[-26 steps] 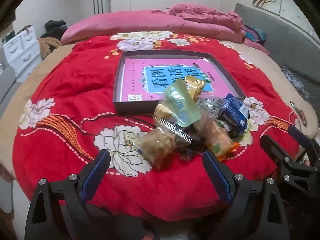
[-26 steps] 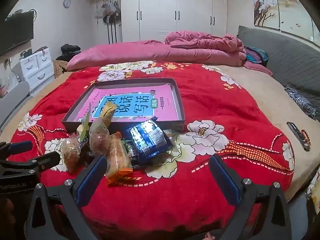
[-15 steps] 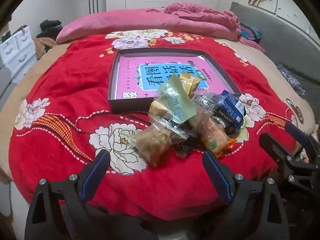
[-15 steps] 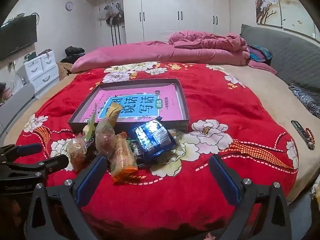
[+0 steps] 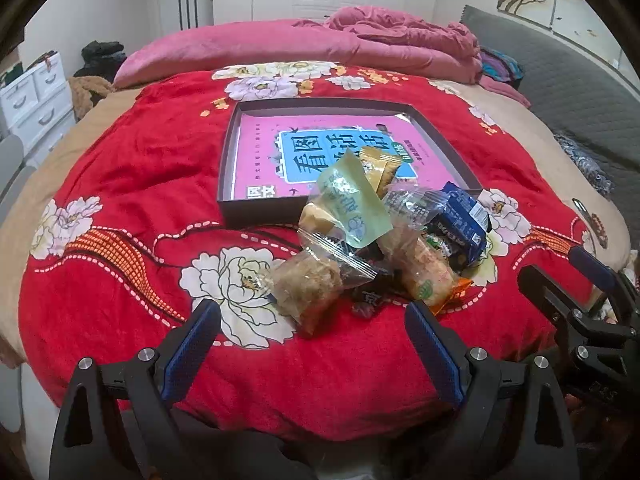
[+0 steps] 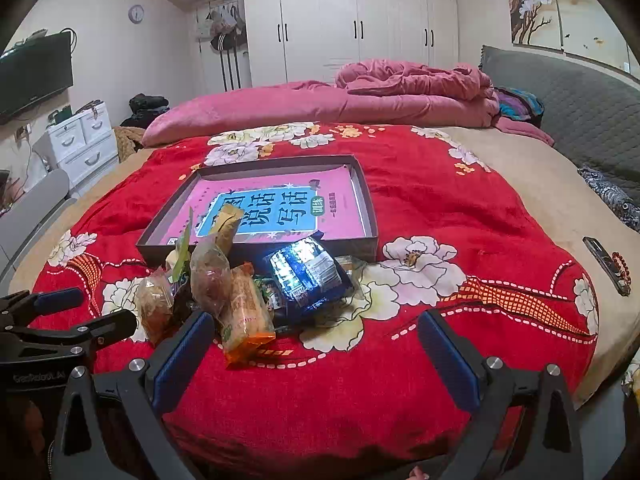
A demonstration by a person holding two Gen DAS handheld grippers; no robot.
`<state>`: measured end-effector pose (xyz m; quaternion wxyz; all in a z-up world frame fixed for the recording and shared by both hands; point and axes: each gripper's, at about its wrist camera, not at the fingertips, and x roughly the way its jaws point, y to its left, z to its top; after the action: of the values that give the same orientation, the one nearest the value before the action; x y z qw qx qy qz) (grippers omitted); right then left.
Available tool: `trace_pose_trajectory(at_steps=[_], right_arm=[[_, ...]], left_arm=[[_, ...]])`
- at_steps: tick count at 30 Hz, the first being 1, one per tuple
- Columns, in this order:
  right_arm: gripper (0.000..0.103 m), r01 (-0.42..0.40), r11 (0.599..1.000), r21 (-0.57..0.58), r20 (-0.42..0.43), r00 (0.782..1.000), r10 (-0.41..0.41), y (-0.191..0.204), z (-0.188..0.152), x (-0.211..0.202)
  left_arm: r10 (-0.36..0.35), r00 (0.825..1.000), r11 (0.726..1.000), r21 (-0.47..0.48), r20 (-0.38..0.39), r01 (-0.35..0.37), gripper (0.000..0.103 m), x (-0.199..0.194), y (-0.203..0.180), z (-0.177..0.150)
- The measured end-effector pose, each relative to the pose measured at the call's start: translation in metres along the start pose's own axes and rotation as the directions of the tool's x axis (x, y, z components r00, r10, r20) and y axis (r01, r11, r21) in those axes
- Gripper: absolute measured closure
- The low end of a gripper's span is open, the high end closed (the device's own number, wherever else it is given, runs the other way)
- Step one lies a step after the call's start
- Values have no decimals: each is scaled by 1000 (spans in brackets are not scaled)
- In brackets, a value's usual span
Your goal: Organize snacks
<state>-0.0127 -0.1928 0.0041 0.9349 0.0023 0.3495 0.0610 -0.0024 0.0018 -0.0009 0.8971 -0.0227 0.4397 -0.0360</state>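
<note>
Right now I have both tools hovering over the near edge of the bed, and each is spread wide with nothing between its fingers. My left tool faces the snack pile, which lies on the red floral blanket just in front of the shallow dark tray. In that pile I see a clear pouch of brown pieces nearest me, a pale green packet leaning upright, an orange-ended packet and a blue wrapper touching one another. My right tool sits right of the pile, its left finger just beside the orange-ended packet. A pink booklet lies flat inside the tray.
</note>
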Motion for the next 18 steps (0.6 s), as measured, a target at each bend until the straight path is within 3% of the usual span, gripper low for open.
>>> trace_pose_trajectory(at_steps=[18], right_arm=[[0, 3, 1000, 1, 4, 1000, -3, 0, 1, -1]], left_arm=[[-11, 1000, 1000, 10, 9, 11, 10, -3, -4, -3]])
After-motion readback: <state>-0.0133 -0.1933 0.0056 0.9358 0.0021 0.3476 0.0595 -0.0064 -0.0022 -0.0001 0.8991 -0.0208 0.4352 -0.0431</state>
